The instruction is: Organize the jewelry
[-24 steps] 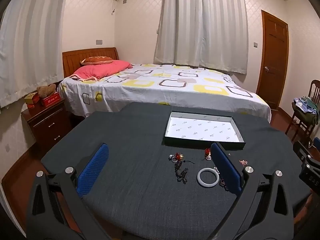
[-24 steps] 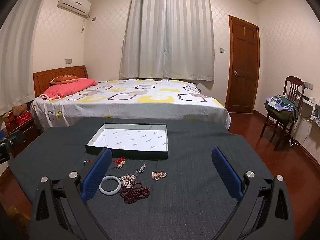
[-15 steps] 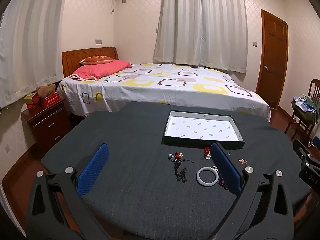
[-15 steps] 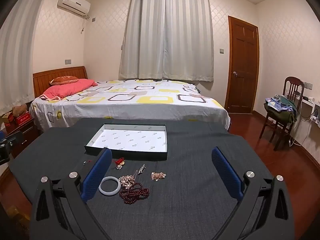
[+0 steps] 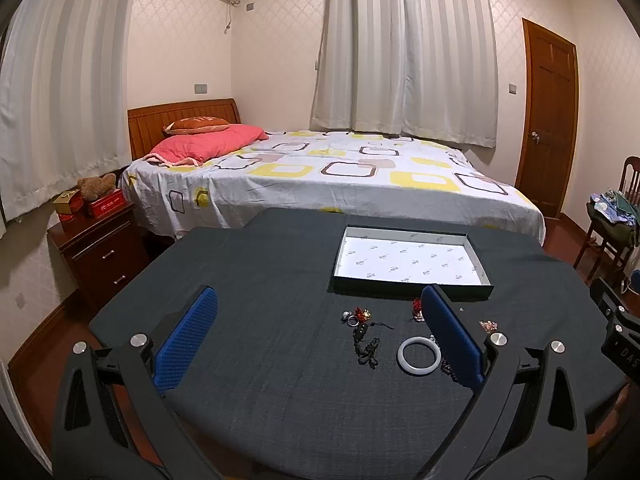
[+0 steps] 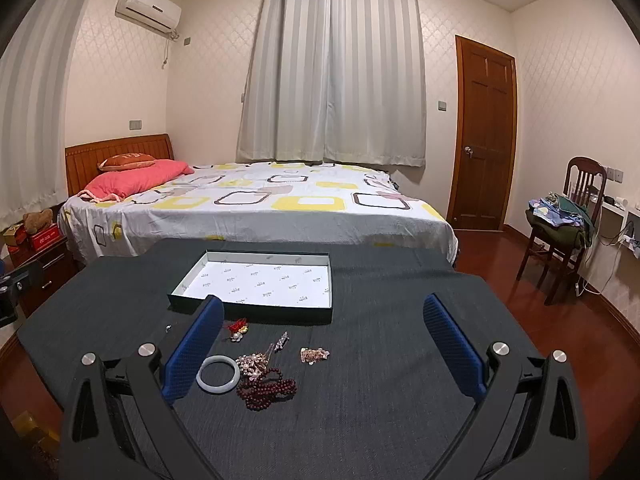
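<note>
Both pairs of my jaws hang spread and empty — jewelry [image 6: 256, 368] lies loose on the tabletop [image 6: 380, 412] just ahead, tray [image 6: 256, 307] beyond — nothing sorted yet, I'd judge.

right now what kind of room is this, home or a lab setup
A home bedroom, almost certainly: a made bed with a pink pillow and wooden headboard, a bedside cabinet, and clothes heaped on a chair. The cloth-covered table holding jewelry stands at the bed's foot.

white bangle [image 6: 218, 374], dark red bead string [image 6: 267, 389], dark grey tablecloth [image 6: 380, 380], blue claw pads [image 6: 454, 346], yellow-squared bedsheet [image 6: 256, 204]
</note>
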### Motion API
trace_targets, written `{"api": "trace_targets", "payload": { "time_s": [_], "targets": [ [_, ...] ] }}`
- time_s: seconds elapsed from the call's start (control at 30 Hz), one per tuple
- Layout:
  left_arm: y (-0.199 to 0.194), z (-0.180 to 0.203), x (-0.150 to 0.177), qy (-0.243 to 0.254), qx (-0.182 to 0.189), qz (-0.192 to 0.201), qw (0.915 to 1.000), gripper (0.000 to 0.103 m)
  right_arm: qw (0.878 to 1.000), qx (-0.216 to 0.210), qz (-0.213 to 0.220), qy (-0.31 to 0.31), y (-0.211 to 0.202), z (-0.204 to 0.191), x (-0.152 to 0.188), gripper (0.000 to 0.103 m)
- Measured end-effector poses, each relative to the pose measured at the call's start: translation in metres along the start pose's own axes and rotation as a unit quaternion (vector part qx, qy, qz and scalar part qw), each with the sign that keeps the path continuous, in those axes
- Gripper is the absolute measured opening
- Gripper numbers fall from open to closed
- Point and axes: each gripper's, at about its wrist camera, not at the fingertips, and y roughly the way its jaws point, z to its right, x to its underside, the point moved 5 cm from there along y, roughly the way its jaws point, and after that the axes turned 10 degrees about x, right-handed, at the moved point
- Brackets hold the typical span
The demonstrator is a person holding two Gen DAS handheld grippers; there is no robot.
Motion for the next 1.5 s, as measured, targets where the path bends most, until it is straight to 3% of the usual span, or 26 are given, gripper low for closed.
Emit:
{"api": "trace_targets", "payload": {
  "time_s": [1.5],
  "targets": [
    [-0.003,0.011,0.004,0.007,0.012,-0.006,0.9999,0.099,1.0,0.0,0.0,0.001,-0.001,0.002,0.001,0.098]
  ]
}}
